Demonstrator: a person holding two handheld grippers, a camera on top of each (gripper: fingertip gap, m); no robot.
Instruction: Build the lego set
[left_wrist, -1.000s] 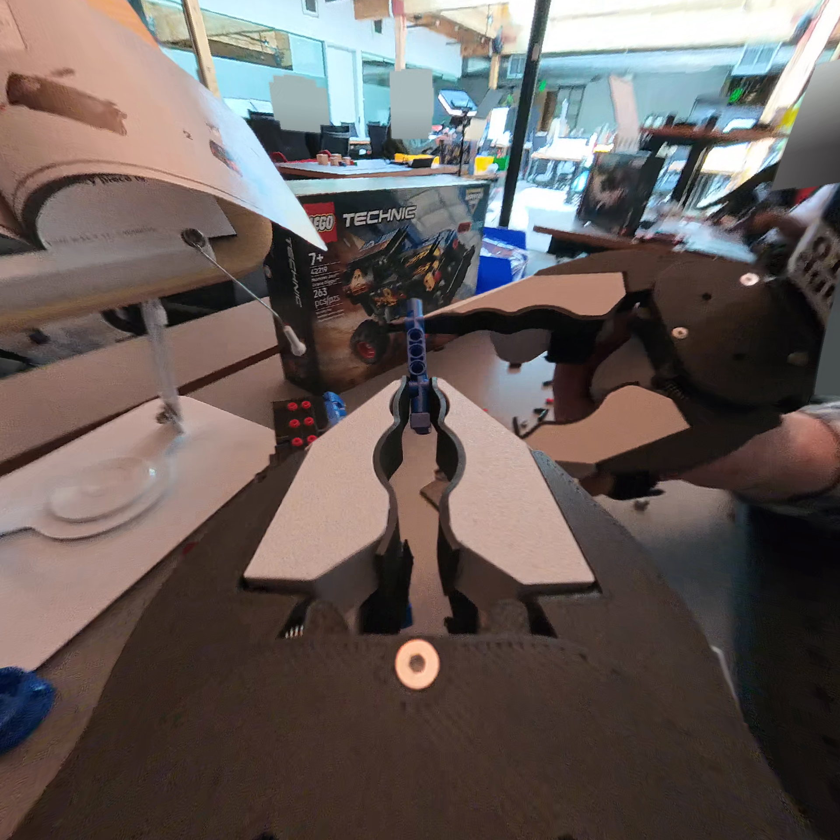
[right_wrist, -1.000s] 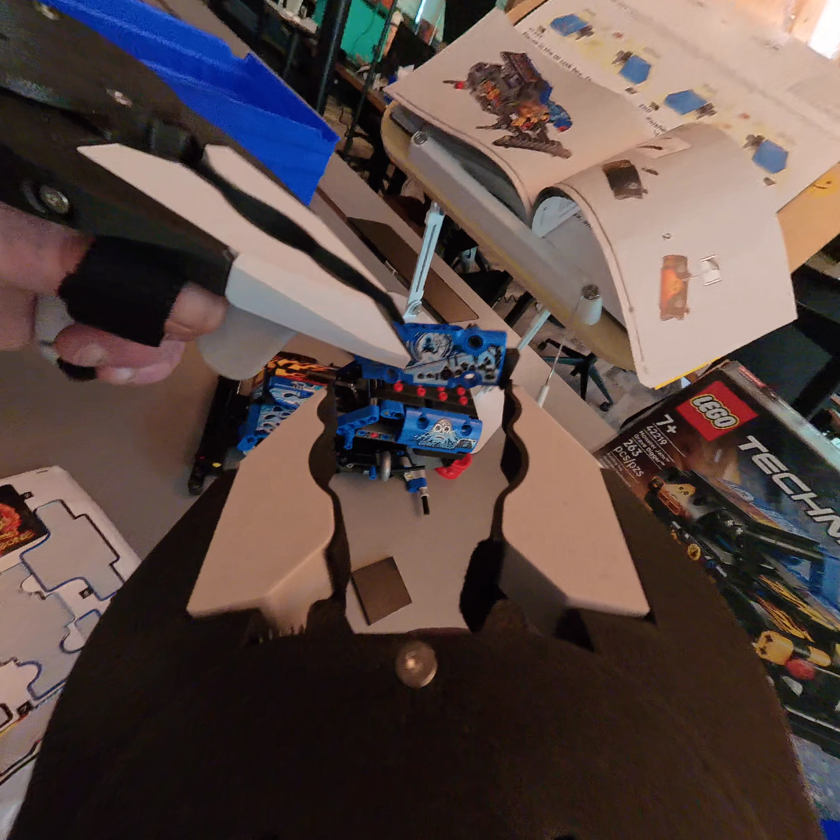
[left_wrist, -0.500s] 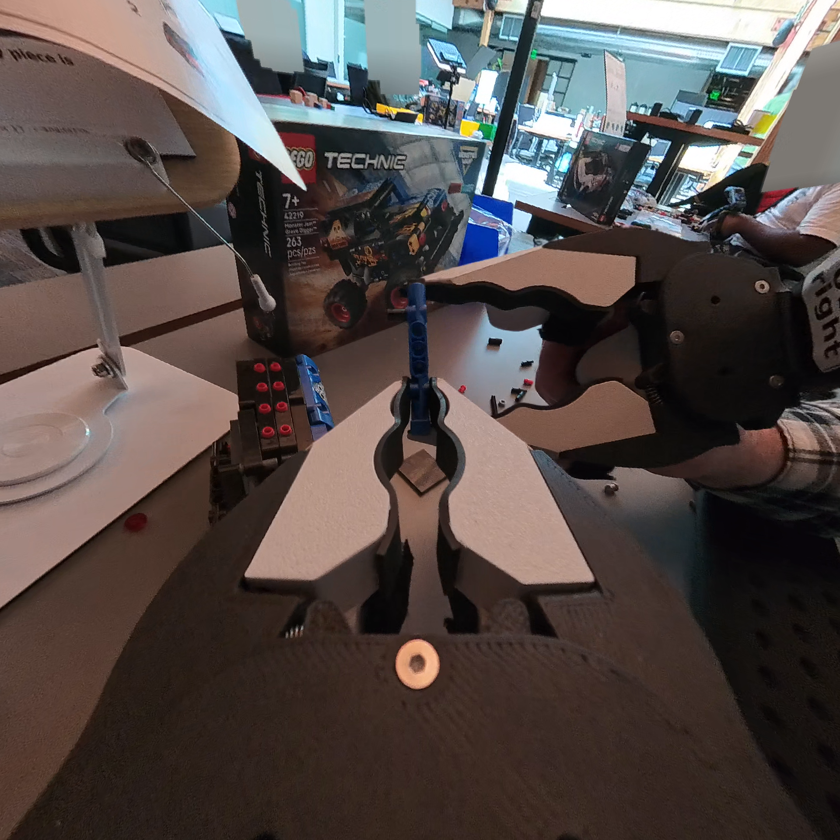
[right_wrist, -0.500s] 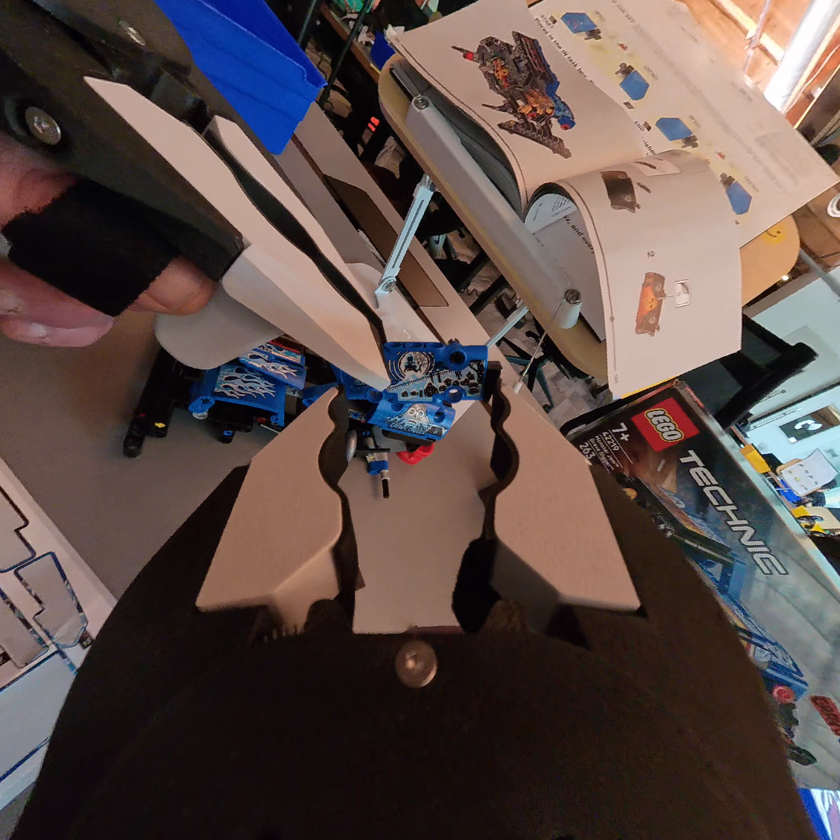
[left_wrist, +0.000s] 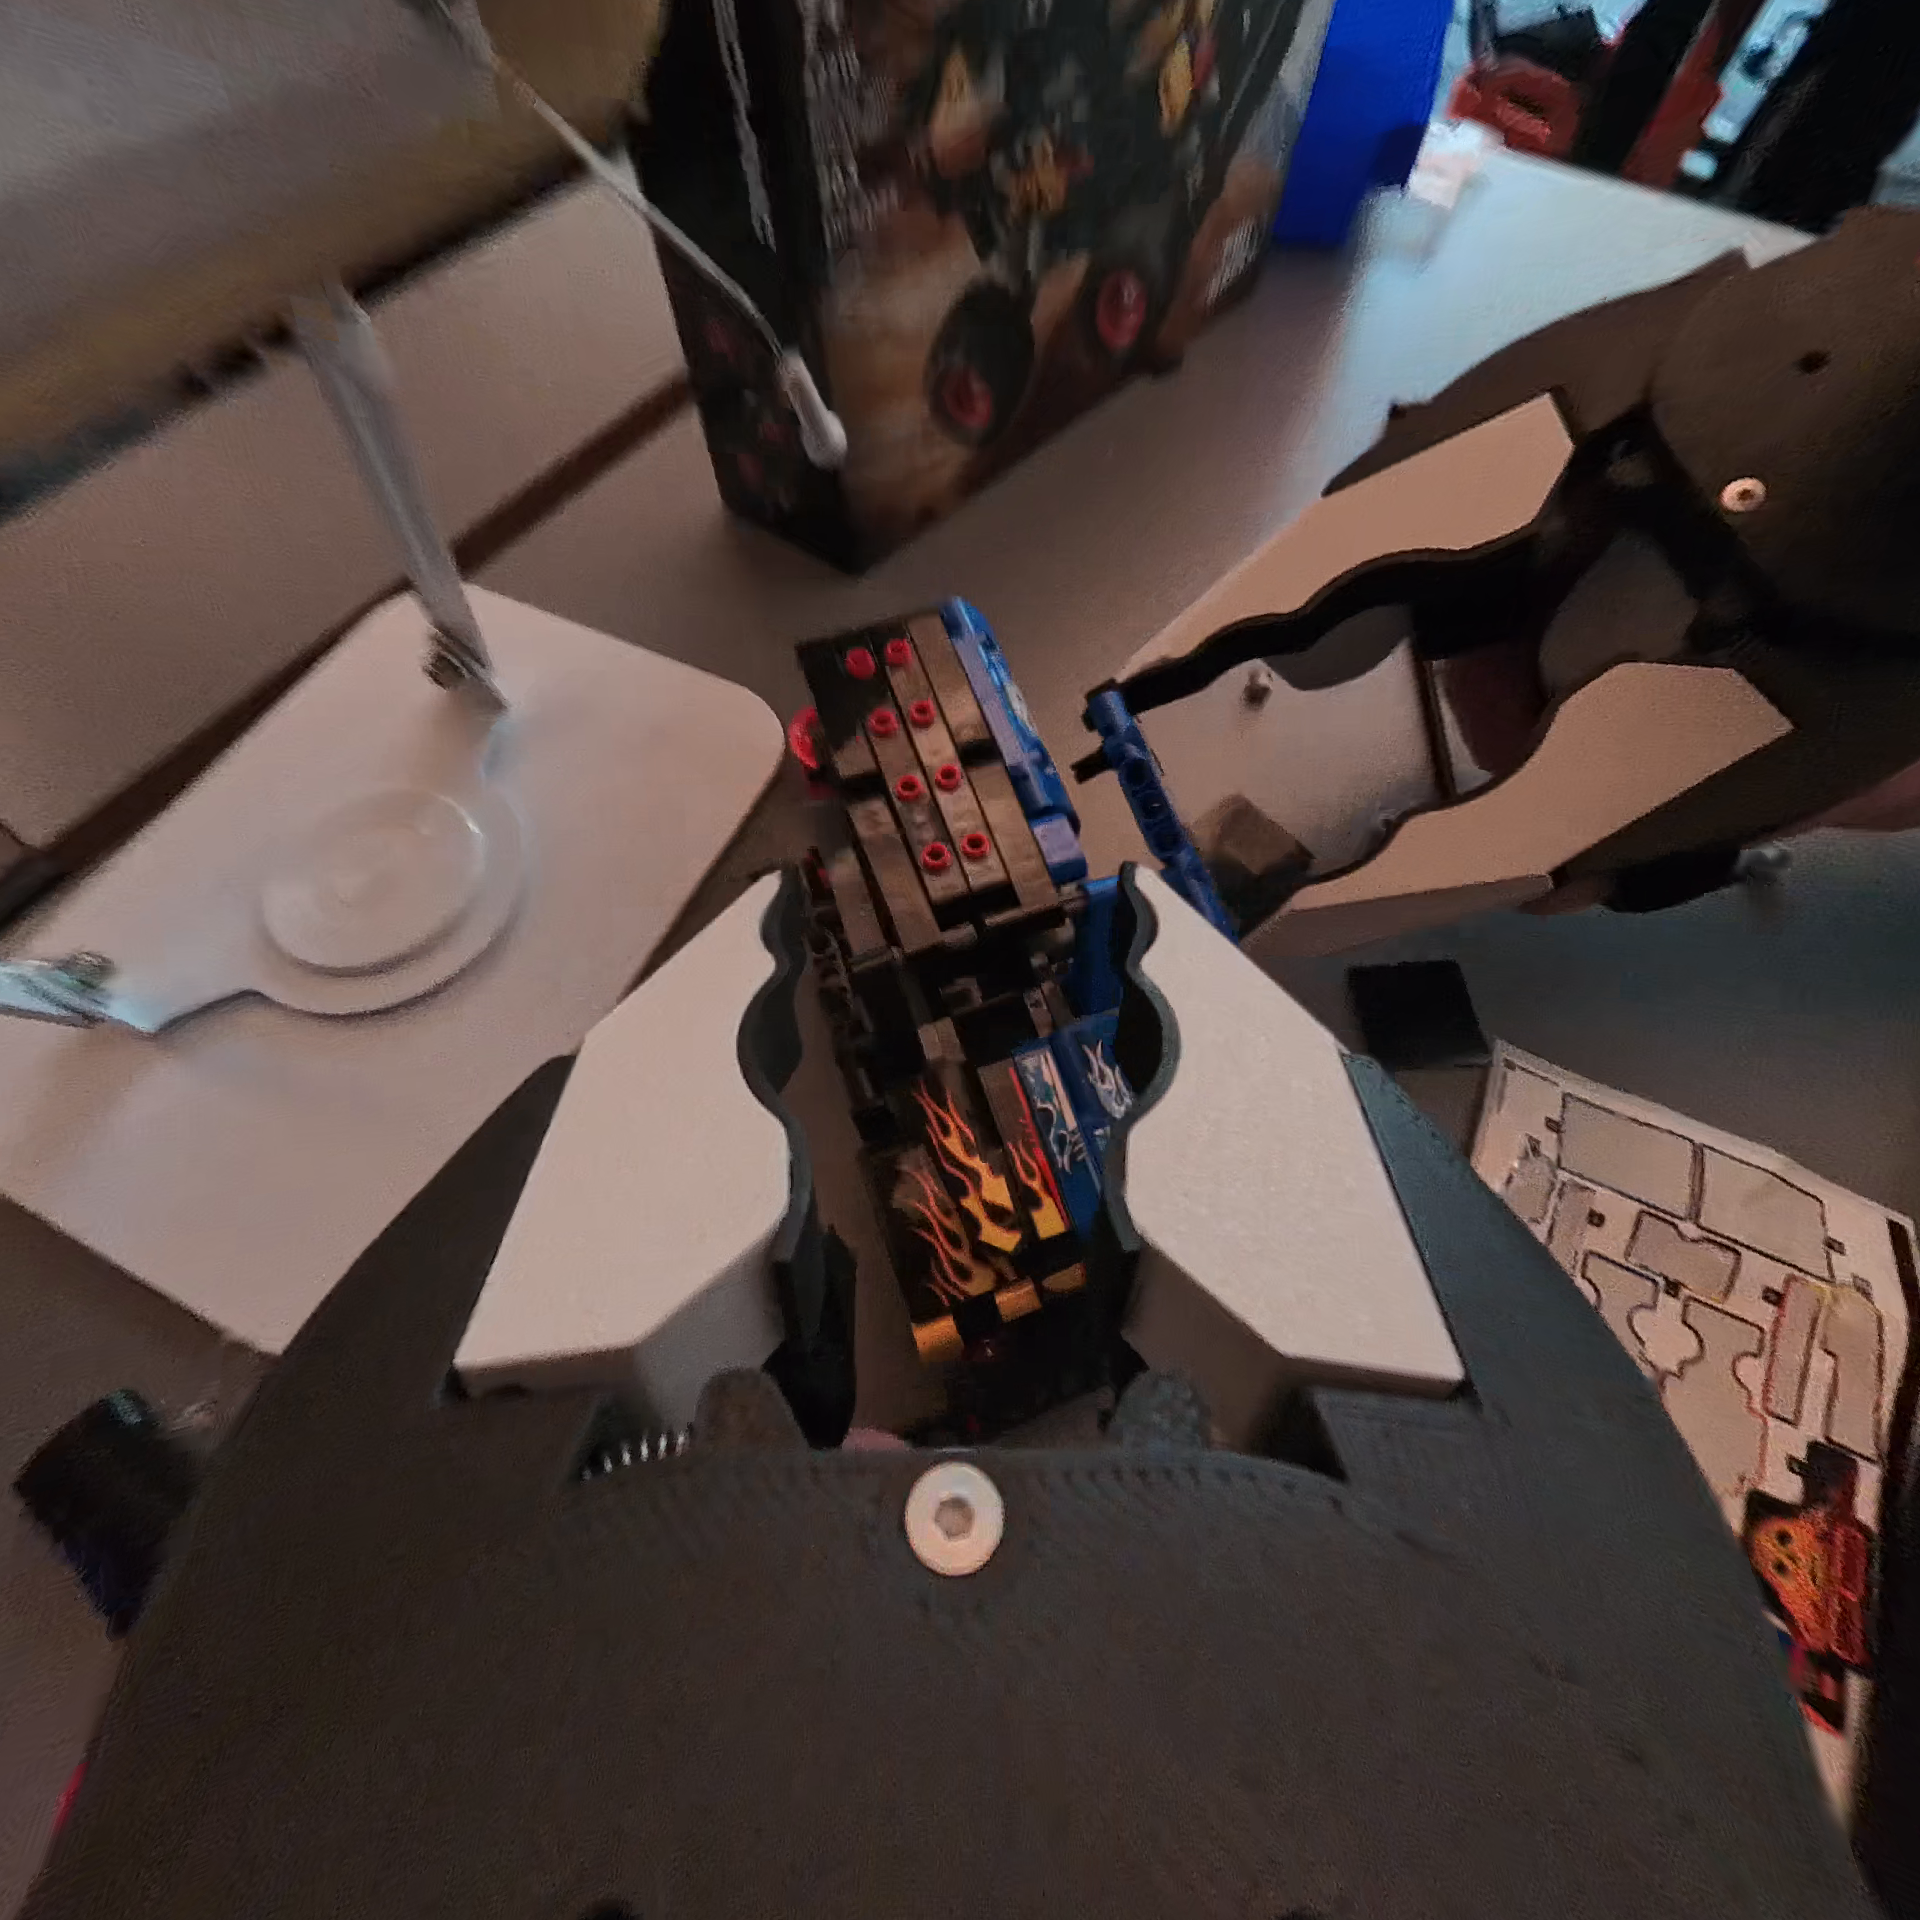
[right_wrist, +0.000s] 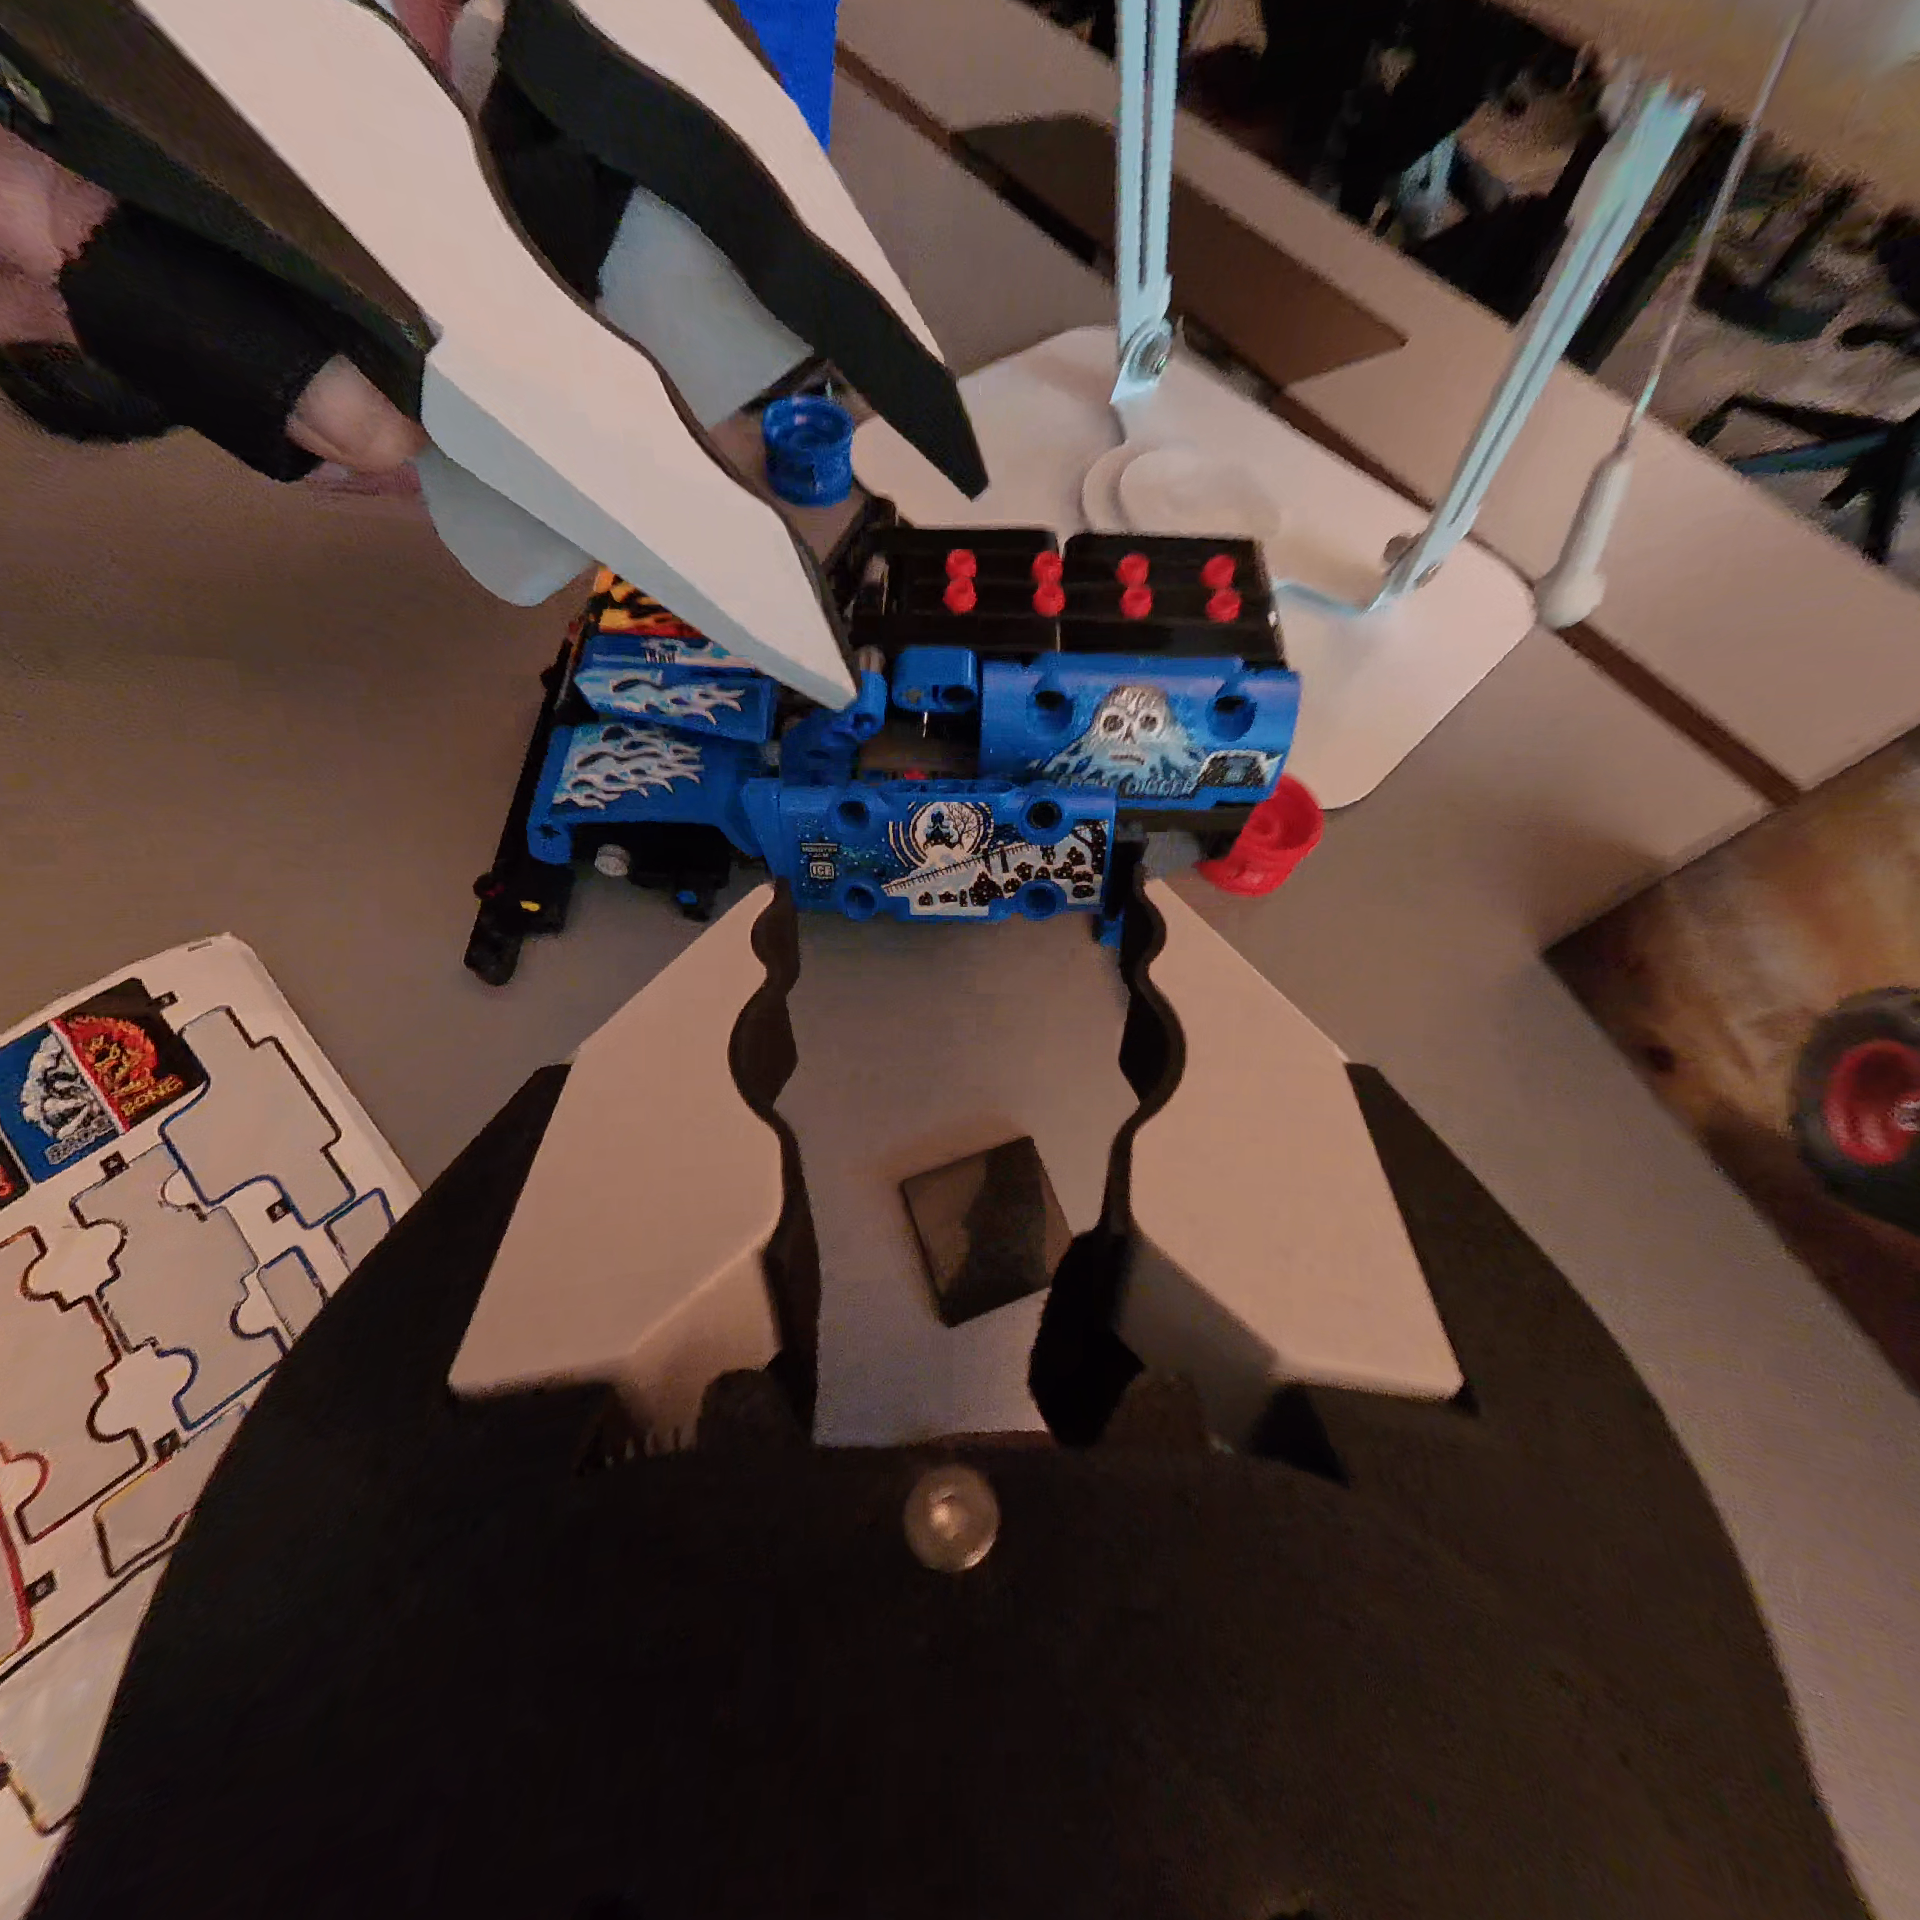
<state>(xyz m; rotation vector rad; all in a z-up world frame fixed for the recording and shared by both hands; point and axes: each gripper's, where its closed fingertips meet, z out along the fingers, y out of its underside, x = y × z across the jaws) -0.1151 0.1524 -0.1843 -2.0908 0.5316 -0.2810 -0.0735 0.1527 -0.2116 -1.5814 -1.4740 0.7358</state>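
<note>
The part-built truck (left_wrist: 940, 821) lies on the table: black with red pins, flame stickers and blue side panels. It also shows in the right wrist view (right_wrist: 1070, 665). My left gripper (left_wrist: 956, 883) is open, its fingers straddling the truck's body from above; it shows in the right wrist view (right_wrist: 904, 582) coming in from the upper left. My right gripper (right_wrist: 951, 904) is shut on a blue stickered panel (right_wrist: 940, 852), held by its two ends just in front of the truck's blue side. In the left wrist view that panel (left_wrist: 1138, 779) is edge-on between the right gripper's fingers (left_wrist: 1351, 571).
The set's box (left_wrist: 935, 260) stands behind the truck. A white stand base (left_wrist: 364, 904) with metal rods is to the left. A sticker sheet (right_wrist: 135, 1195) lies near me. A blue wheel hub (right_wrist: 808, 449) and a black square (right_wrist: 987, 1226) lie on the table.
My left gripper let go of the blue panel, opened and dropped over the truck. My right gripper kept the panel and brought it down to the truck's side.
</note>
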